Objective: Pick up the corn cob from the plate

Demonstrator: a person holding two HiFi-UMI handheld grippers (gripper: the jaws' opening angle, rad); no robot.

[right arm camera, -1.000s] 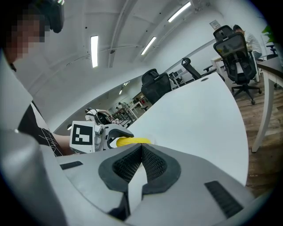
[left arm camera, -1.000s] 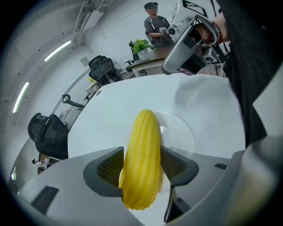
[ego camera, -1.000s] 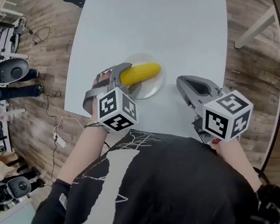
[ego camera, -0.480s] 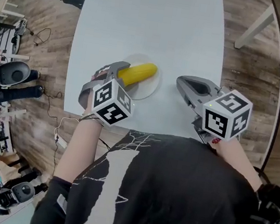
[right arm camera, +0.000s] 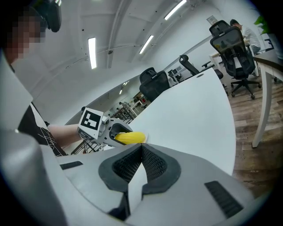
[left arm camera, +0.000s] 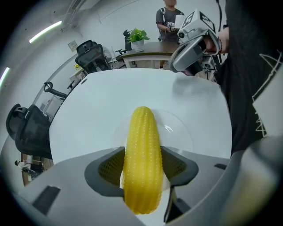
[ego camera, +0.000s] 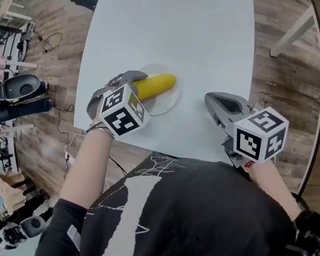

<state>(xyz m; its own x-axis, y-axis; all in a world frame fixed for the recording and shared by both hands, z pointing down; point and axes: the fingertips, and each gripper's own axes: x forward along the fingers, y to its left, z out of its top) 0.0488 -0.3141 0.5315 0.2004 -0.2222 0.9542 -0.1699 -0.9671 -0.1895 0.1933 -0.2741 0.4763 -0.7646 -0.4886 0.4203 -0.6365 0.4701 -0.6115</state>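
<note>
We see the left gripper (left arm camera: 141, 164) clamped on the near end of the yellow corn cob (left arm camera: 141, 128), which reaches over the clear plate (left arm camera: 182, 132) on the white table (ego camera: 176, 24), while the right gripper (right arm camera: 141, 149), jaws together, is well apart.

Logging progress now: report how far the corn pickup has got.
Done: the left gripper is clamped on the corn. In hand: that grasp, with the corn over the plate and no clear lift. Left: raise it clear. The right gripper is shut and empty.
</note>
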